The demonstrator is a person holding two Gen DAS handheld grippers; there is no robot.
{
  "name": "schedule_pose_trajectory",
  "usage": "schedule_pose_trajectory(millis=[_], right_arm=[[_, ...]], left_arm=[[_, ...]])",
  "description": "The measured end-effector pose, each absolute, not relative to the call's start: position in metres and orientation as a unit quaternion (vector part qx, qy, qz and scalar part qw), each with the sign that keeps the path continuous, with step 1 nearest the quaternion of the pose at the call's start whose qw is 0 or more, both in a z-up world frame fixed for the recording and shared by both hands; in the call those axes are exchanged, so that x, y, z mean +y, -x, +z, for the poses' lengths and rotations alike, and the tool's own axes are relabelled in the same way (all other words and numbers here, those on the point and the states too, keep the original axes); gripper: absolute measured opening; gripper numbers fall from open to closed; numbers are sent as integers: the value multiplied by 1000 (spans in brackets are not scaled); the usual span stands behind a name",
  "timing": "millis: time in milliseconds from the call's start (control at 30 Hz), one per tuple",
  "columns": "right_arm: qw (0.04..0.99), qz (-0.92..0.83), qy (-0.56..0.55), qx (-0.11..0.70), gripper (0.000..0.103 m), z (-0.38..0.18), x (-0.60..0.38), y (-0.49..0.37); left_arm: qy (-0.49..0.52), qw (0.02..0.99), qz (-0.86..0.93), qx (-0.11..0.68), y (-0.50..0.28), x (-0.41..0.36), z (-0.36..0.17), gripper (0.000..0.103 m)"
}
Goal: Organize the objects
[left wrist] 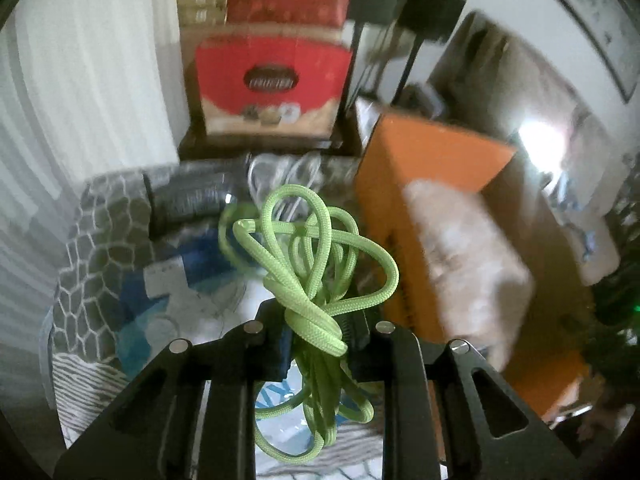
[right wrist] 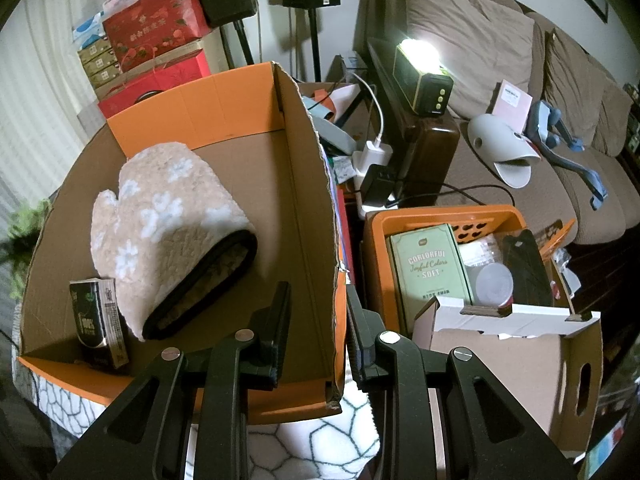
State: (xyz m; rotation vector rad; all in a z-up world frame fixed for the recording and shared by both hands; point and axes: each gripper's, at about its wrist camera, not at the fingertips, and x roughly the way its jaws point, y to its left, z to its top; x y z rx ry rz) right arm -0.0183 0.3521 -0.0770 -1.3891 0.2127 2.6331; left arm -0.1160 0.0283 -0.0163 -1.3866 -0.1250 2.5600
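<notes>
My left gripper (left wrist: 320,332) is shut on a tangled bundle of light green rope (left wrist: 316,264). Loops of it stand up above the fingers and more hang below them. The bundle is lifted over a patterned blanket (left wrist: 100,248), left of an orange cardboard box (left wrist: 424,160). My right gripper (right wrist: 320,320) straddles that box's right wall (right wrist: 316,208) near the front corner, one finger inside and one outside, shut on the wall. In the box lie a beige oven mitt with white paw prints (right wrist: 168,220) and a small dark carton (right wrist: 98,320).
Right of the box an orange basket (right wrist: 444,216) holds a green box (right wrist: 428,272) and other items, with a white-edged cardboard box (right wrist: 500,352) in front. A lit lamp (right wrist: 420,72), chargers and a sofa lie beyond. Red gift boxes (left wrist: 272,80) are stacked behind the blanket.
</notes>
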Motion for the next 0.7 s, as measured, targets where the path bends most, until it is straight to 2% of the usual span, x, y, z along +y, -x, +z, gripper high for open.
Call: schedule_pose_trajectory(millis=[133,367,700], right_arm=[[78,879,464,71,26,-77,352,18],[78,879,464,71,26,-77,352,18],[78,879,464,72,26,-77,352,18]], left_arm=[[436,137,889,-42,107,29,26,19],[402,171,899,-40,99,40,70,19],[351,216,911,1,83,84,151,19]])
